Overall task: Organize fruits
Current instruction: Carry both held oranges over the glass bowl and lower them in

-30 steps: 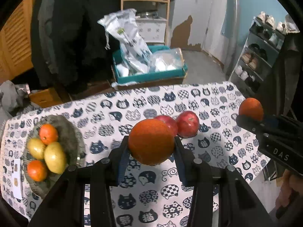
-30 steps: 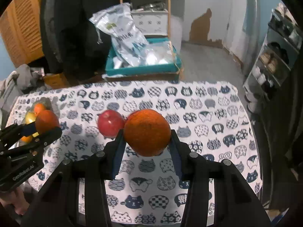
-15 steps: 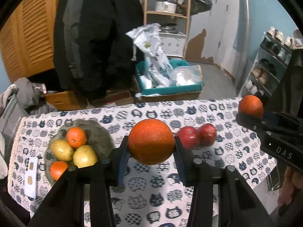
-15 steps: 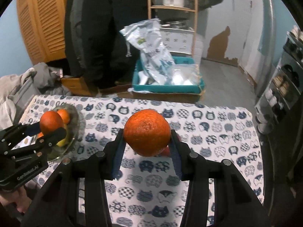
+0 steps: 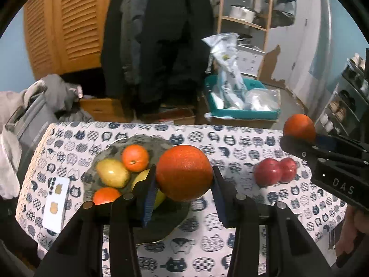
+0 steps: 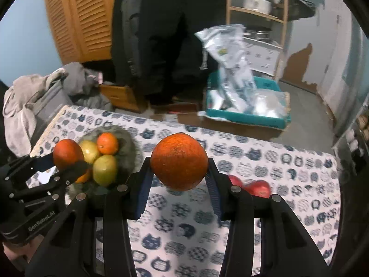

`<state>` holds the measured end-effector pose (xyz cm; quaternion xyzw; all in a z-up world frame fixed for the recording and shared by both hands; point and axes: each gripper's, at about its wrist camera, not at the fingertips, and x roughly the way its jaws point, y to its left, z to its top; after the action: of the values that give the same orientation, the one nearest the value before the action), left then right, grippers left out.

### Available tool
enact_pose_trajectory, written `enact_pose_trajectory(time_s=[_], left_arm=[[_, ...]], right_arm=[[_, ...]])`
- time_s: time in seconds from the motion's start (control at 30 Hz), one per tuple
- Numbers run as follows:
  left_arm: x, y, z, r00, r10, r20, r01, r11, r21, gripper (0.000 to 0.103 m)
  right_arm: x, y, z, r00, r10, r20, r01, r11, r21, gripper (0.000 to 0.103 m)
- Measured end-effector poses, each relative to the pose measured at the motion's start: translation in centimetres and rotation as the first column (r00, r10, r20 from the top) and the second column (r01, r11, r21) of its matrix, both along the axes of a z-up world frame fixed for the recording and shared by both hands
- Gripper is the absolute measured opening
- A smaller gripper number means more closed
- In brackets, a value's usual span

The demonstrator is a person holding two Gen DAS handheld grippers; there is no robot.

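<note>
Left gripper (image 5: 184,180) fingers pinch an orange (image 5: 184,172) above the fruit bowl (image 5: 147,142). Right gripper (image 6: 178,173) fingers pinch another orange (image 6: 179,160) over the tabletop (image 6: 299,173), w/ two red apples (image 5: 274,172) nearby.

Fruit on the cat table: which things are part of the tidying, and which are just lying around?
Part of the job:
- left tool holding an orange
- right tool holding another orange
- grey bowl of fruit
- two red apples

Just lying about:
- white card
- teal bin of bags
- hanging coats
</note>
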<state>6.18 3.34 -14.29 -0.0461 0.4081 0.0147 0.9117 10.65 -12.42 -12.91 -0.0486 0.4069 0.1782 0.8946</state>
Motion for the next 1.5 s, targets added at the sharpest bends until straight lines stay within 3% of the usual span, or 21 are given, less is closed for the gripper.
enact_pose_trajectory(time_s=[0.57,1.0,1.23,1.33,1.4,1.43,1.5], left_arm=[[-0.2,7.4,-6.2,0.984,0.112,-0.138,-0.114,0.993,-0.007,0.045],[0.4,8.9,-11.5,0.952,0.116,-0.284,-0.126,0.992,-0.017,0.045],[0.2,9.7,-12.6,0.941,0.123,-0.316,-0.14,0.99,-0.034,0.046],[0.2,10.0,-12.9,0.935,0.122,-0.334,-0.147,0.988,-0.049,0.05],[0.2,10.1,-12.7,0.937,0.129,-0.324,-0.152,0.987,-0.045,0.063],[0.1,10.1,-12.6,0.938,0.134,-0.319,-0.153,0.988,-0.035,0.064],[0.1,10.1,-12.3,0.941,0.135,-0.311,-0.151,0.988,-0.028,0.07]], right_arm=[[2.6,10.1,-7.3,0.966,0.169,-0.193,-0.167,0.986,0.028,0.045],[2.6,13.8,-11.9,0.917,0.238,-0.32,-0.253,0.968,-0.005,0.045],[2.7,14.5,-13.2,0.898,0.247,-0.364,-0.269,0.963,-0.01,0.045],[2.7,14.7,-13.4,0.889,0.254,-0.382,-0.274,0.962,0.004,0.046],[2.5,14.8,-13.5,0.886,0.259,-0.385,-0.28,0.96,0.001,0.046],[2.5,14.9,-13.5,0.884,0.26,-0.388,-0.283,0.959,-0.001,0.046],[2.5,14.8,-13.3,0.885,0.264,-0.383,-0.28,0.96,0.013,0.059]])
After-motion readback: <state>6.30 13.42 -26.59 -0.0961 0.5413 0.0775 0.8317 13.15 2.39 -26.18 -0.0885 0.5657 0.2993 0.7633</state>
